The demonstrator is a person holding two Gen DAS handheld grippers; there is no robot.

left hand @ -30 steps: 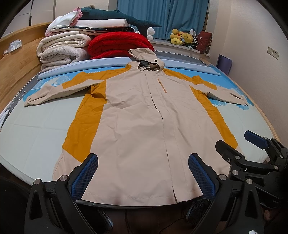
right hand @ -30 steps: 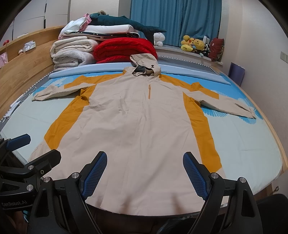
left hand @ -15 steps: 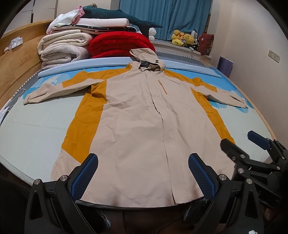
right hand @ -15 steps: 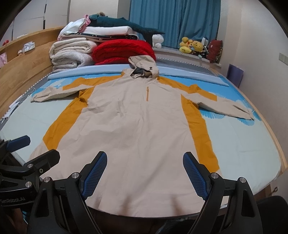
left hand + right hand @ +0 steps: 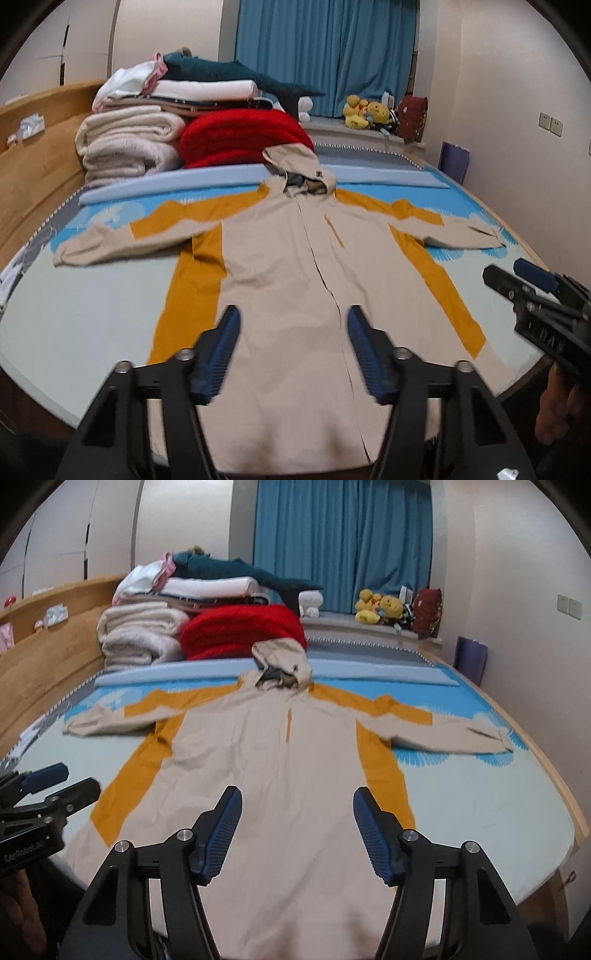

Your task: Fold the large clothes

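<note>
A long beige hooded coat [image 5: 291, 280] with orange side panels lies flat, front up, on the bed, sleeves spread to both sides; it also shows in the right wrist view [image 5: 280, 775]. My left gripper [image 5: 291, 325] is open and empty above the coat's lower hem. My right gripper [image 5: 295, 805] is open and empty, also above the lower hem. Each gripper shows at the edge of the other's view: the right one [image 5: 532, 284], the left one [image 5: 48, 786].
The bed [image 5: 74, 332] has a light blue sheet and a wooden headboard [image 5: 37, 162] on the left. Folded blankets [image 5: 129, 144], a red quilt [image 5: 243, 136] and a blue bolster [image 5: 177, 181] lie beyond the hood. Plush toys [image 5: 365, 110] sit on the sill. A wall stands on the right.
Both grippers have risen and tipped up, so more of the room and less of the hem shows. The jaws stay open. The coat has not moved.
</note>
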